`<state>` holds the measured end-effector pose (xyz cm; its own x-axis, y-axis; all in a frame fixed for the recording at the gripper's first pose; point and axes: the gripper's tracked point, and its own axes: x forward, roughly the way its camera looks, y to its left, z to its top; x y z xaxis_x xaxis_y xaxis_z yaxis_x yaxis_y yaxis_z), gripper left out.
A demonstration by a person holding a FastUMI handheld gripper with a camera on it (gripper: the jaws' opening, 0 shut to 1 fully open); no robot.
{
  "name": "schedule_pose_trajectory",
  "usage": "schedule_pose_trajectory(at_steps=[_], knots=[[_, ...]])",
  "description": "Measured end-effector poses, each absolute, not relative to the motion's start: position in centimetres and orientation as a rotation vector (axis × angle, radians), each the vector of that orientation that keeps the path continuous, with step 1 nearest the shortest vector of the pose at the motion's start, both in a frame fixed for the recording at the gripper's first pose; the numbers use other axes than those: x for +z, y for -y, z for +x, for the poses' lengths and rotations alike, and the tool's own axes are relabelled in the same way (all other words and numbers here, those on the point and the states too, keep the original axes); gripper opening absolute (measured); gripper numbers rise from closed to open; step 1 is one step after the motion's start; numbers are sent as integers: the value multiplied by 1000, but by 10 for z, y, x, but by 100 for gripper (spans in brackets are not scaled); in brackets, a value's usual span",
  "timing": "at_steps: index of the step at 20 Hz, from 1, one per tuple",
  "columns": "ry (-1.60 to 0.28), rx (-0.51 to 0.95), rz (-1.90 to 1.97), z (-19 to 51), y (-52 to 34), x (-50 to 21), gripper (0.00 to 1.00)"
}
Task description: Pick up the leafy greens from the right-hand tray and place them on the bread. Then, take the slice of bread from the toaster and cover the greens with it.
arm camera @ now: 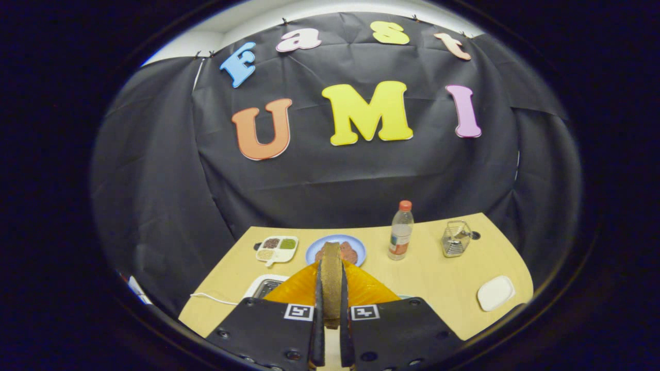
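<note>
Claw (pixel 331 288) clamps flat bread slice (pixel 331 273) edge-on.

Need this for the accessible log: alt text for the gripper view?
The tongs are shut on a slice of bread, held upright on edge above a wooden table. Beyond them stand a blue plate, divided tray, bottle and wire rack.

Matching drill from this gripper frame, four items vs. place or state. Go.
Items:
1. slice of bread
2. bottle
3. blue plate
4. white dish

Descriptions:
A. far right, near the table edge
B. upright, orange cap, right of the plate
C. clamped edge-on between the fingers of the gripper
D. just beyond the bread, holding brown food

Pairs: 1-C, 2-B, 3-D, 4-A
</note>
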<state>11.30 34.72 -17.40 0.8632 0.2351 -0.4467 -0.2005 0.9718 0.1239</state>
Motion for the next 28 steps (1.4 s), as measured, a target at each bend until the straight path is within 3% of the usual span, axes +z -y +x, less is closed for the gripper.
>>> schedule_pose_trajectory(at_steps=[10,18,19,23,25,28], knots=[[-654,223,62,120,-304,-306,11],[-682,238,156,119,-300,-341,12],[-696,223,152,119,-294,-348,17],[-685,186,141,120,-270,-345,22],[-682,156,125,121,-256,-345,32],[-697,120,122,117,-236,-344,32]])
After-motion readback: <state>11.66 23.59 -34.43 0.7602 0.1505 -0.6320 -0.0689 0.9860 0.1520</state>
